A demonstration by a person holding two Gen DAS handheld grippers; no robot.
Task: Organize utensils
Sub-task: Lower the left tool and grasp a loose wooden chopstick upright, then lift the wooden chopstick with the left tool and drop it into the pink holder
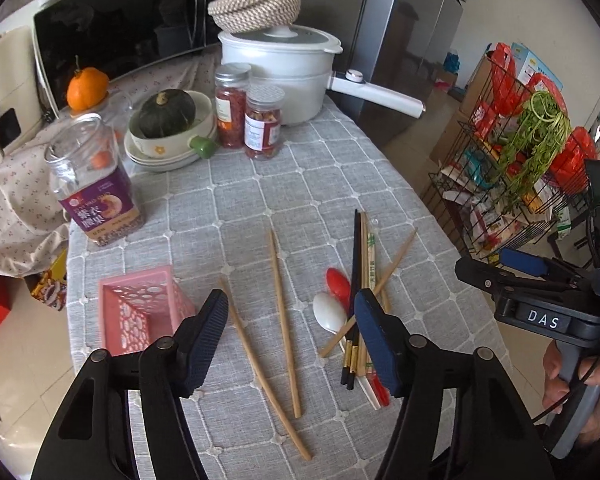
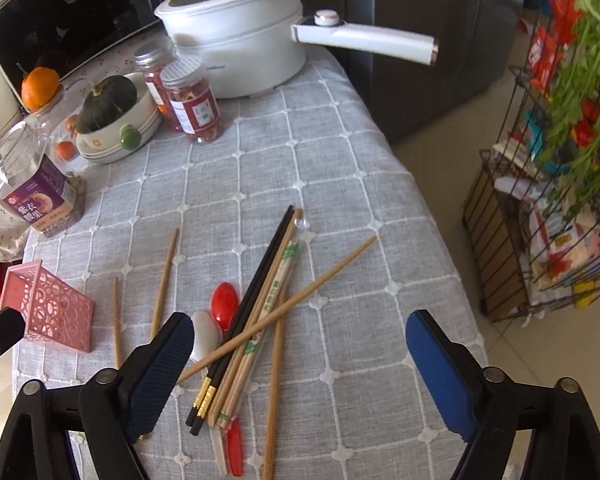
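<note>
Both grippers hang open above a grey checked tablecloth (image 1: 260, 200) strewn with utensils, nothing held.

The left gripper (image 1: 290, 322) has its jaws parted, with two loose wooden chopsticks (image 1: 284, 320) lying on the cloth between them; the pink basket (image 1: 140, 312) stands just to its left, near the table's left edge. The right gripper (image 2: 300, 344) spreads wide over the chopstick pile (image 2: 256, 320), red spoon (image 2: 224, 310) and white spoon (image 2: 204, 340). To its right lies bare cloth, then the table edge. Beyond both, open cloth runs to jars (image 1: 262, 128) and a white pot (image 1: 284, 72).
</note>
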